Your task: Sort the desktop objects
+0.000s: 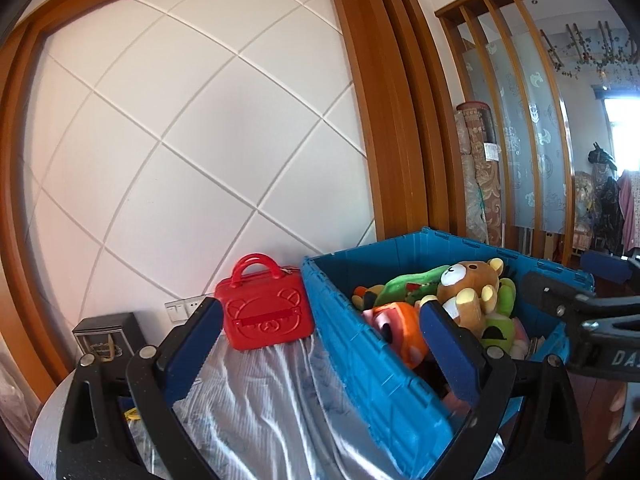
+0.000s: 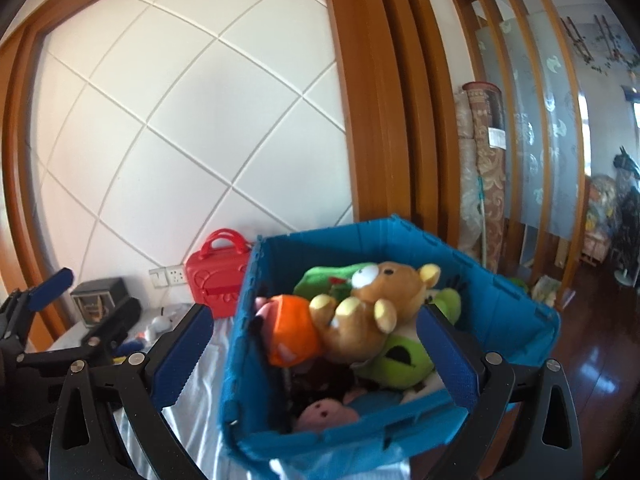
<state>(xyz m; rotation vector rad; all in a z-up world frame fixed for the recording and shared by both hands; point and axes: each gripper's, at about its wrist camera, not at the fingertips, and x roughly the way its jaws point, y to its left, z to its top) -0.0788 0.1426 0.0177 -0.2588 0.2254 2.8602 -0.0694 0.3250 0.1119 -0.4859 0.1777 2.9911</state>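
Observation:
A blue crate (image 1: 360, 344) stands on the cloth-covered table, filled with plush toys. On top lies a brown bear (image 1: 468, 292), with an orange plush (image 1: 400, 332) and a green plush (image 1: 500, 324) beside it. A red bear-embossed case (image 1: 264, 312) stands behind the crate's left corner, against the wall. My left gripper (image 1: 320, 308) is open and empty, hovering in front of the crate's near wall. My right gripper (image 2: 312, 312) is open and empty above the crate (image 2: 500, 312), close to the bear (image 2: 372, 308) and orange plush (image 2: 292, 328). A pink plush (image 2: 328, 412) lies low in the crate.
A dark box (image 1: 106, 336) and wall sockets (image 1: 184, 308) sit at the far left by the wall. A striped silvery cloth (image 1: 256, 400) covers the table. Small items (image 2: 160, 324) lie left of the red case (image 2: 212, 284). Wooden partitions, rolled carpets and dark floor (image 2: 592, 360) are to the right.

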